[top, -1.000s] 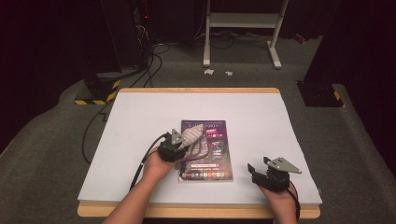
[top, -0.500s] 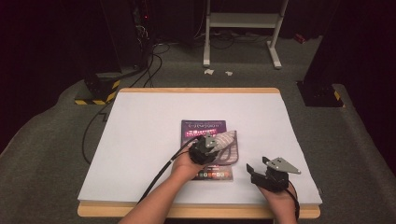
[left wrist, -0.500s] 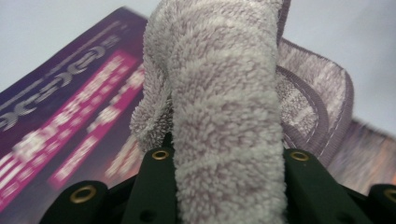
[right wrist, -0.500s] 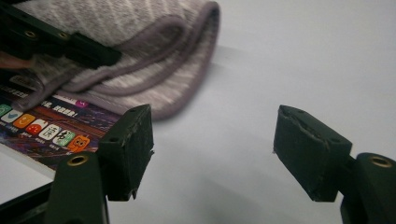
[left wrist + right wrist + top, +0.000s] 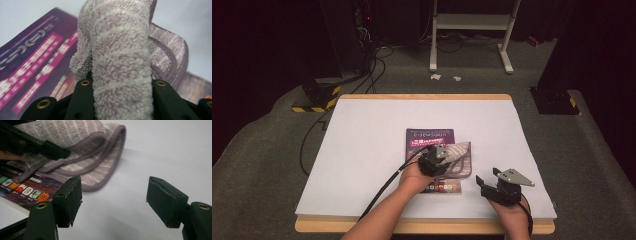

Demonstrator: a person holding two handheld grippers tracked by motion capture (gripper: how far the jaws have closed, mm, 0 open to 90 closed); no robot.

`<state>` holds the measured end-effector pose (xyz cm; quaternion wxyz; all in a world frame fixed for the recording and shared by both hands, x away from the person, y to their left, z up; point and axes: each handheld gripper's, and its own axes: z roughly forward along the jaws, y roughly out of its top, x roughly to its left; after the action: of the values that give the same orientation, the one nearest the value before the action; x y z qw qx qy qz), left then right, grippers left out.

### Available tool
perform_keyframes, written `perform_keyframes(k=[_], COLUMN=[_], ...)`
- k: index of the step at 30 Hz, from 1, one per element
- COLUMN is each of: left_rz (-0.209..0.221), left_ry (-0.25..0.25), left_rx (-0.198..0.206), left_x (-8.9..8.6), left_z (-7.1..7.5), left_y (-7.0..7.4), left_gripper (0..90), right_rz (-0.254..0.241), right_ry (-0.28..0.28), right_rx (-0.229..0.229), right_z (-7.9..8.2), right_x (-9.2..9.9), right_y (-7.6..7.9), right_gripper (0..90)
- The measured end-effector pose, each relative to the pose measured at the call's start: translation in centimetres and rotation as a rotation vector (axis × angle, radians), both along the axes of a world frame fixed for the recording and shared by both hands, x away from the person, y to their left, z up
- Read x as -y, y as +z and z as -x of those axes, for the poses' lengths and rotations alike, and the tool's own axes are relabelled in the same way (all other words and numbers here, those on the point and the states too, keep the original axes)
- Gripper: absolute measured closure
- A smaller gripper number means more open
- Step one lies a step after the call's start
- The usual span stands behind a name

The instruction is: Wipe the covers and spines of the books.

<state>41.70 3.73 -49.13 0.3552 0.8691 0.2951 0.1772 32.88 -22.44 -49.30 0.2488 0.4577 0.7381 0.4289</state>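
The left gripper [image 5: 451, 156] is clamped on a fluffy grey-and-white striped towel [image 5: 458, 152]; in the left gripper view a thick fold of that towel [image 5: 122, 75] rises between the two black jaws, which press on it from both sides. The towel lies partly on a flat purple box with pink lettering [image 5: 429, 137] and partly on the white table top [image 5: 362, 150], draped over the box's right edge (the lower layer with its stitched border spreads out beneath the lifted fold). The box rests near the middle of the table, a little towards the person's side.

The right gripper [image 5: 484, 182] sits near the table's front edge, just right of the box, well apart from the left one. Its jaws stand wide apart with nothing between them; in the right gripper view only bare table shows in the gap, with the towel [image 5: 82, 157] and the box's corner [image 5: 27, 190] ahead on the left.
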Motion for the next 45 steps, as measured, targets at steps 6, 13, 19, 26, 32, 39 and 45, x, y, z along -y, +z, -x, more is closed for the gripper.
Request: perform_keyframes(k=[6, 13, 19, 26, 32, 39, 45], left_rz=[0.011, 0.016, 0.015, 0.057, 0.133, 0.171, 0.147], left_ry=[0.069, 0.138, 0.165, 0.19, 0.202, 0.221, 0.246], left_rx=[0.004, 0.014, 0.031, 0.04, 0.023, 0.036, 0.056], left_x=[-4.3, -8.6, -10.6, -11.4, -11.6, -11.4, -10.5], left_z=[-0.4, -0.7, -0.7, -0.8, -1.1, -2.4, -4.2], left_y=[-0.2, -0.2, -0.1, 0.5, 1.3, 2.9, 3.8], left_gripper=[68.2, 68.6, 69.3, 70.8, 70.8, 70.8, 70.7], right_rz=[0.005, 0.009, 0.006, 0.006, 0.006, 0.001, -0.004], right_ry=[-0.003, -0.006, -0.011, -0.012, -0.009, -0.008, -0.009], right_rx=[0.0, -0.003, -0.006, -0.004, -0.002, -0.002, 0.0], right_z=[0.1, 0.0, 0.0, 0.0, 0.0, 0.0, 0.1], right_x=[0.0, -0.1, 0.1, 0.1, 0.1, 0.1, 0.1], right_y=[0.0, -0.1, -0.1, -0.1, -0.1, 0.0, 0.1], right_gripper=[28.6, 28.6, 28.7, 28.7, 28.8, 29.0, 29.1])
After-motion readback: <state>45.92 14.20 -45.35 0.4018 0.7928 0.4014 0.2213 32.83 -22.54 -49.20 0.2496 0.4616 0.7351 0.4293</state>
